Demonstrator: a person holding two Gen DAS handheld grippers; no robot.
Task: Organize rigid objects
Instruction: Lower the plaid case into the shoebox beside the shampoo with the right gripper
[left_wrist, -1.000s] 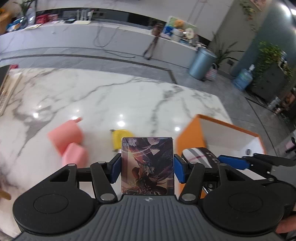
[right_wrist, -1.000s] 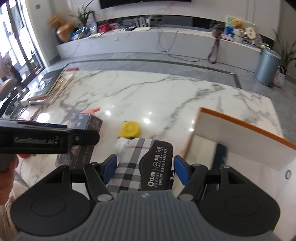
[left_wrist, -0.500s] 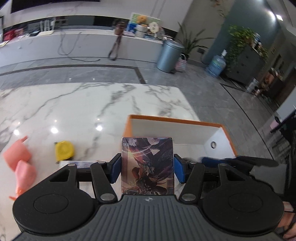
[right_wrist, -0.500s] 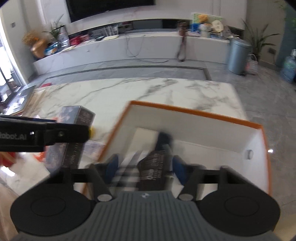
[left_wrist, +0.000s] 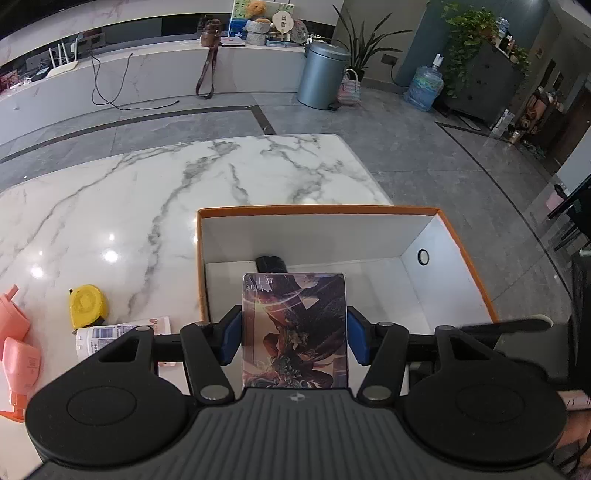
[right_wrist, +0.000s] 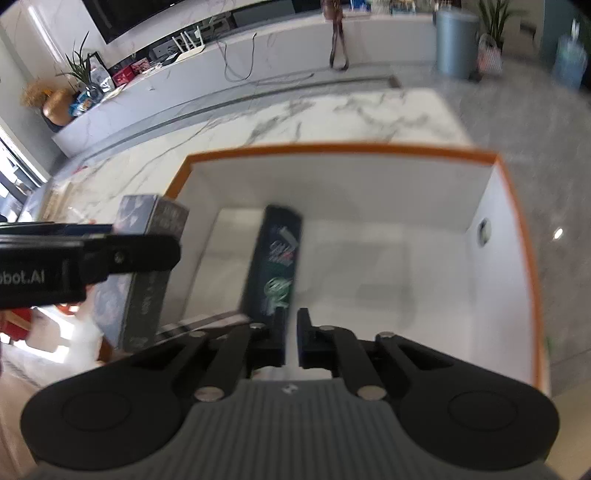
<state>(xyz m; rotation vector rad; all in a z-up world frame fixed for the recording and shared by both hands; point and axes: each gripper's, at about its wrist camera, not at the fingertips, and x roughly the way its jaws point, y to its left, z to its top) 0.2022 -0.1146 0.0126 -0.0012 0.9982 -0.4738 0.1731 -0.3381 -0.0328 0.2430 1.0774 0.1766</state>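
At the far left of the left wrist view, two pink bottles (left_wrist: 18, 347) lie on the marble desk (left_wrist: 155, 192). Just to their right sits a yellow tape measure (left_wrist: 87, 305), and beside it a white tube (left_wrist: 110, 334) lies partly hidden under the tool. In the middle, the left gripper (left_wrist: 294, 334) has its blue fingers (left_wrist: 231, 338) clamped on the sides of a card box (left_wrist: 294, 330) with dark printed artwork, held upright over the near edge of the orange-rimmed box (left_wrist: 317, 211). That open box with white inner walls stands on the desk's right part. A dark case (right_wrist: 275, 258) lies on its floor toward the left wall; only its far end shows past the card box in the left view. In the blurred right wrist view, the right gripper (right_wrist: 291, 339) hangs over the box interior. Its fingers have just opened slightly, nearly together with only a narrow slit and nothing between them. The case lies just ahead of them, apart from the tips.
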